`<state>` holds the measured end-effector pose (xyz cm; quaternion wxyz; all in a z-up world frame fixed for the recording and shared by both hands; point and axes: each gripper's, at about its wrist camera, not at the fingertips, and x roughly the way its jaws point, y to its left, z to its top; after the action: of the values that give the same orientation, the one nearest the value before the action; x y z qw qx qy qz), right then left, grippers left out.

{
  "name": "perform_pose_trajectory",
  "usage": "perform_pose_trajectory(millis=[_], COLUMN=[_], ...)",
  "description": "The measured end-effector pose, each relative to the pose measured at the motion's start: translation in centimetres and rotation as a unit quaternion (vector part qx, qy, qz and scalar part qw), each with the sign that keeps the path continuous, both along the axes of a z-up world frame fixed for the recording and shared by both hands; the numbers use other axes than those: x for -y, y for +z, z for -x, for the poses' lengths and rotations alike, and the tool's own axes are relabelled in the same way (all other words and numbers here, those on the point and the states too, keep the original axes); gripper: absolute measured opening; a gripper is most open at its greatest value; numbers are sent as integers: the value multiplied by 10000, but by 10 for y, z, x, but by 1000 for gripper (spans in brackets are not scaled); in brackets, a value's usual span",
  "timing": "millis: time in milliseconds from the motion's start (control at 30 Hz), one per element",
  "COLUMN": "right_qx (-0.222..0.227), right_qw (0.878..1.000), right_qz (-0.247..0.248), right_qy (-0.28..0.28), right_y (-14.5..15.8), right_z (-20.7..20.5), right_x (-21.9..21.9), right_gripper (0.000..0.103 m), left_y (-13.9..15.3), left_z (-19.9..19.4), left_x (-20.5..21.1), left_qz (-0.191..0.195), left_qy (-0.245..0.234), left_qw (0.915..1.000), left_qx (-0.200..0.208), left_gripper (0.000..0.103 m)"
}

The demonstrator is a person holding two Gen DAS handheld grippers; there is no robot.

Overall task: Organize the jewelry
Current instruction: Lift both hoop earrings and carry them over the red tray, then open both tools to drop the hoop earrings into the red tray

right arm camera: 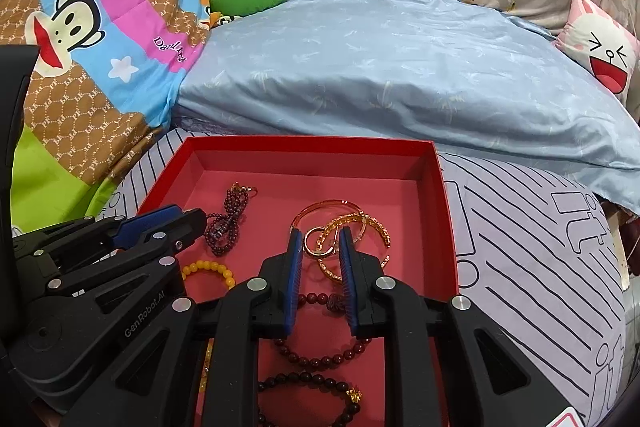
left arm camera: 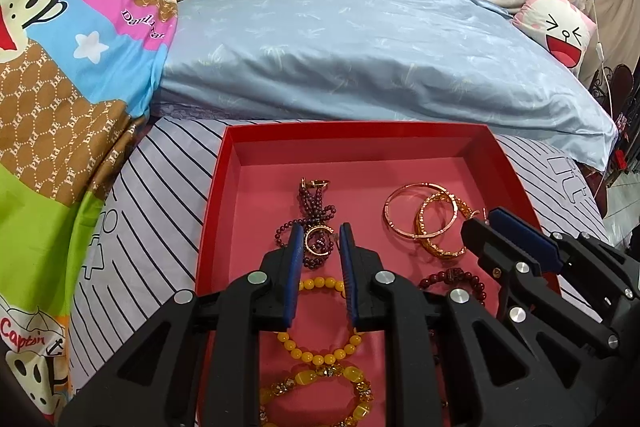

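the open box (left arm camera: 224, 187) is sitting on the striped sheet (left arm camera: 152, 211), with the folded quilt (left arm camera: 360, 47) lying behind it and the cartoon blanket (left arm camera: 60, 87) spreading to its left. inside the box, the thin beaded strand (left arm camera: 316, 211) is lying at the left, the bangles (left arm camera: 424, 223) are overlapping at the right, and the beaded bracelets (left arm camera: 320, 347) are lying nearer the cameras. the left gripper (left arm camera: 320, 239) is hanging above the strand, and the right gripper (right arm camera: 320, 243) above the bangles, possibly not touching them. a small cushion (left arm camera: 560, 27) is resting behind the quilt at the right.
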<state>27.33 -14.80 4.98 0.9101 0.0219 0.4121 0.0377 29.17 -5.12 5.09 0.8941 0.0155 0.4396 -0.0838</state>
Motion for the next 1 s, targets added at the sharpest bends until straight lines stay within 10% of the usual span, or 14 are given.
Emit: perform_pose_trajectory(millis=[1000], right_qx=[-66], right_qw=[9999], right_qz=[-88], right_qy=[-70], right_y=[8], right_z=[21], right_x=[3], right_gripper=[22], left_y=[9], left_z=[20], left_x=[-1], left_qz=[-12], left_qy=[96], left_qw=[9999], left_qx=[72], left_gripper=[35])
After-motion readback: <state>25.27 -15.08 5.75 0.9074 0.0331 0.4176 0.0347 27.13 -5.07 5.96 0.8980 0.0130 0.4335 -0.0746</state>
